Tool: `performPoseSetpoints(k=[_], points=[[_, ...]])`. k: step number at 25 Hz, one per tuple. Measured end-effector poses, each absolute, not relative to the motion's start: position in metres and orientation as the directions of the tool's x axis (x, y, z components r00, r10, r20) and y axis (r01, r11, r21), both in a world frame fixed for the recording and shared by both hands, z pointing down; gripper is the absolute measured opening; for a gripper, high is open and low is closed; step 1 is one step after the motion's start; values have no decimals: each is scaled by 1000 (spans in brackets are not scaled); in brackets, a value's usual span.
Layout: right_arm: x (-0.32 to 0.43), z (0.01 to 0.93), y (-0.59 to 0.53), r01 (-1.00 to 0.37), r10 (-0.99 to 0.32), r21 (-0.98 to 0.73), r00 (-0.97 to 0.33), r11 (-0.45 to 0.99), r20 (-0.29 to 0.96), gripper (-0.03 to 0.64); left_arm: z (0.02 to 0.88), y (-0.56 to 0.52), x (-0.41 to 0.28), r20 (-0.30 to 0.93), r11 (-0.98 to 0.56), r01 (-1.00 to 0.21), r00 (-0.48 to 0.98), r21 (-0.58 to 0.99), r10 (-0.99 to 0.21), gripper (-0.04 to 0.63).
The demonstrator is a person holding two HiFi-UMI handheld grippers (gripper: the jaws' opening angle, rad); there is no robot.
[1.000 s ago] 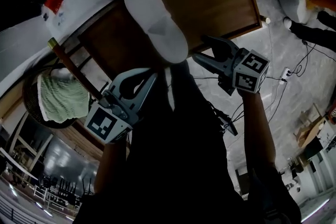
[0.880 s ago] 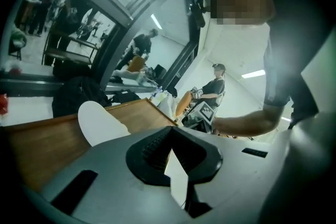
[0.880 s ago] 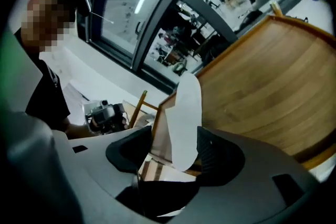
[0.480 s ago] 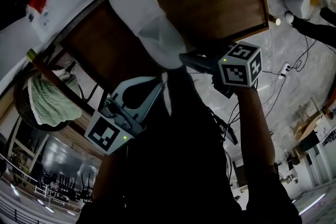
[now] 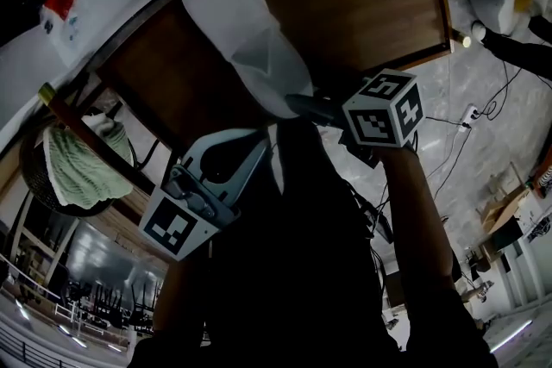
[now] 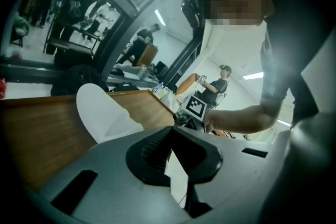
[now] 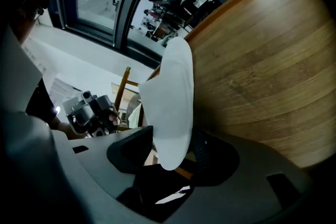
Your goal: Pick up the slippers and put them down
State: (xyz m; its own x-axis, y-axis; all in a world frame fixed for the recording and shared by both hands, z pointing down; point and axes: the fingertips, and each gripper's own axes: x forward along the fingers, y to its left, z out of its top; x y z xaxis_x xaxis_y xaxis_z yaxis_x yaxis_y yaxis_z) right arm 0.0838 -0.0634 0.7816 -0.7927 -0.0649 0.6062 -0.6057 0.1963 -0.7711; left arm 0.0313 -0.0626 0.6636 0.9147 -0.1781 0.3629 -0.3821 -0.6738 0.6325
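Note:
One white slipper [image 5: 246, 39] lies lengthwise on the brown wooden table [image 5: 362, 4]. Its near end reaches the table's front edge. My right gripper [image 5: 297, 103] comes in from the right and is shut on that near end. In the right gripper view the slipper [image 7: 173, 97] stands between the two dark pads of the right gripper [image 7: 173, 147], touching both. My left gripper [image 5: 259, 142] hangs below the table edge, shut and empty. In the left gripper view the left gripper [image 6: 170, 134] has its tips together, with the slipper [image 6: 102, 113] ahead on the table [image 6: 42, 134].
A round dark basket holding a green cloth [image 5: 78, 168] sits at the left below the table, beside a wooden chair rail [image 5: 86, 134]. Cables [image 5: 466, 121] trail over the grey floor at the right. A seated person [image 6: 218, 81] is far behind.
My right gripper has swung left from beside the table edge, gone from wide open to shut on the slipper's near end. The left gripper has stayed shut and hardly moved.

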Motion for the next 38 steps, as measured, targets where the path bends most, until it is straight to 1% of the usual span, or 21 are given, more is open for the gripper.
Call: performPoseSetpoints(k=[5, 6, 7, 11, 14, 17, 22, 26, 30, 34, 36, 38], points=[[80, 787, -58, -617, 17, -756, -772, 221, 635, 231, 664, -62, 26, 362, -677, -386, 914, 627, -186, 11], [80, 787, -58, -619, 21, -753, -769, 223, 639, 188, 664, -61, 26, 360, -676, -386, 914, 627, -188, 11], [81, 788, -58, -620, 19, -753, -769, 221, 639, 103, 664, -61, 25, 359, -676, -387, 914, 627, -189, 11], [80, 780, -59, -593, -17, -780, -798, 199, 603, 87, 664, -58, 20, 358, -673, -388, 914, 630, -191, 11], [79, 766, -64, -555, -82, -808, -831, 194, 551, 60, 665, -58, 16, 361, -668, -396, 911, 630, -200, 11], [83, 757, -69, -548, -144, -807, -836, 219, 529, 55, 663, -60, 11, 357, -664, -405, 909, 628, -217, 11], [90, 733, -82, -521, -276, -828, -843, 206, 461, 52, 650, -66, 4, 345, -686, -415, 906, 598, -247, 11], [95, 700, -94, -533, -360, -808, -826, 251, 434, 52, 629, -71, -3, 331, -696, -427, 902, 577, -279, 11], [98, 642, -112, -549, -435, -759, -813, 350, 387, 52, 586, -82, -11, 291, -737, -434, 900, 518, -325, 11], [112, 565, -149, -579, -527, -652, -792, 490, 308, 52, 533, -111, -16, 208, -804, -445, 895, 394, -393, 11], [111, 522, -154, -587, -559, -608, -785, 535, 265, 52, 509, -119, -23, 203, -825, -461, 887, 328, -415, 11], [105, 483, -151, -573, -586, -582, -787, 577, 195, 51, 487, -124, -31, 211, -838, -474, 878, 271, -429, 11]])
